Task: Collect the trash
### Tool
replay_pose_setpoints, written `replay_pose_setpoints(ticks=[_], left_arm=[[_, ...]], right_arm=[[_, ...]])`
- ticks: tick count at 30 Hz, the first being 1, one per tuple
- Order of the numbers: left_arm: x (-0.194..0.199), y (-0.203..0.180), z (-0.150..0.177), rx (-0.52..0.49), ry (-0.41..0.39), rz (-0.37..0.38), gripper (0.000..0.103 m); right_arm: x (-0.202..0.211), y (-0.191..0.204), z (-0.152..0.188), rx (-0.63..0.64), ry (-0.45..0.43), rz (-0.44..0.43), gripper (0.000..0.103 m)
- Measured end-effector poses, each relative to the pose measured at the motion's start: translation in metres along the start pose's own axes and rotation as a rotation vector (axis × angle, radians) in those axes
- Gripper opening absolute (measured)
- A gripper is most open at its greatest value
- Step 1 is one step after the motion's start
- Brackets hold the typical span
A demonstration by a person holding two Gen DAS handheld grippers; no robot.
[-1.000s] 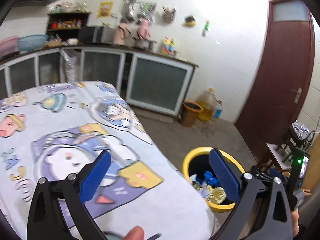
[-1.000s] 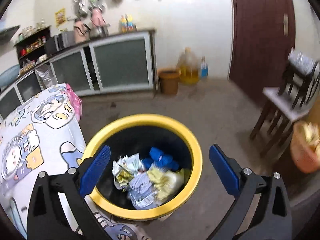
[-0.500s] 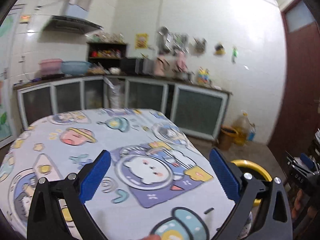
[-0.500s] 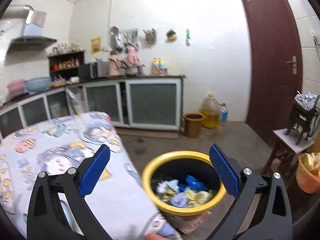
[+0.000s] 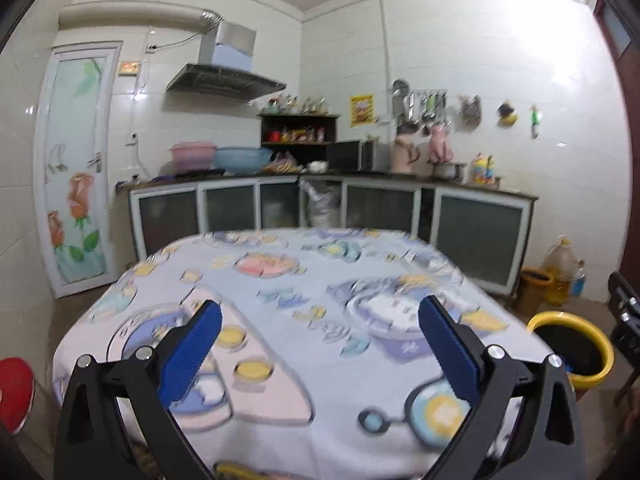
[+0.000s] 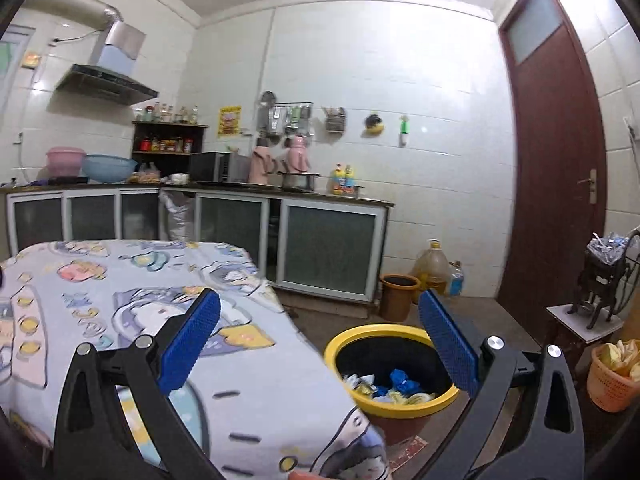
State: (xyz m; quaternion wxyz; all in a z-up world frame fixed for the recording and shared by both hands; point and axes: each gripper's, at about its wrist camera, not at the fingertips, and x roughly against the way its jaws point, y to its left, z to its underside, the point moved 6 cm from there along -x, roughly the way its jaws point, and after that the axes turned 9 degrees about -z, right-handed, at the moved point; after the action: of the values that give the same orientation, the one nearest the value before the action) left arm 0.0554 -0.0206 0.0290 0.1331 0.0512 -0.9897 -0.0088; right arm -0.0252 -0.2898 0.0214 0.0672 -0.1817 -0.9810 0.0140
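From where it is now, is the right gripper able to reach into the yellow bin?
Probably yes: the right gripper is open and empty, the yellow bin stands open beside the table, and nothing blocks the way.

We see blue pads on both black claws, left claw [image 5: 320, 344] and right claw [image 6: 319, 338]. The desk [image 5: 304, 364] wears a pale cartoon-print cloth in pink, yellow and lilac. The bin [image 6: 400, 402] is black with a yellow rim, its trash [image 6: 390, 385] blue, white and yellow.

home kitchen: range hood [image 5: 226, 80], cabinets [image 6: 328, 248]
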Motion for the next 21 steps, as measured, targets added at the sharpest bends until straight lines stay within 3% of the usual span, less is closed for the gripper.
replay_pose_setpoints(ticks=[6,10,21], left_arm=[[-0.003,0.018,0.038,0.04,0.091,-0.064,0.095],[-0.004,0.018,0.04,0.023,0.091,-0.126,0.095],[-0.007,0.007,0.049,0.02,0.152,-0.099,0.095]], right_arm=[[0.002,0.006,0.024,0.012,0.029,-0.018,0.095],[-0.011,0.0,0.034,-0.028,0.093,-0.029,0.095],[-0.01,0.0,0.041,-0.057,0.106,-0.044,0.095]])
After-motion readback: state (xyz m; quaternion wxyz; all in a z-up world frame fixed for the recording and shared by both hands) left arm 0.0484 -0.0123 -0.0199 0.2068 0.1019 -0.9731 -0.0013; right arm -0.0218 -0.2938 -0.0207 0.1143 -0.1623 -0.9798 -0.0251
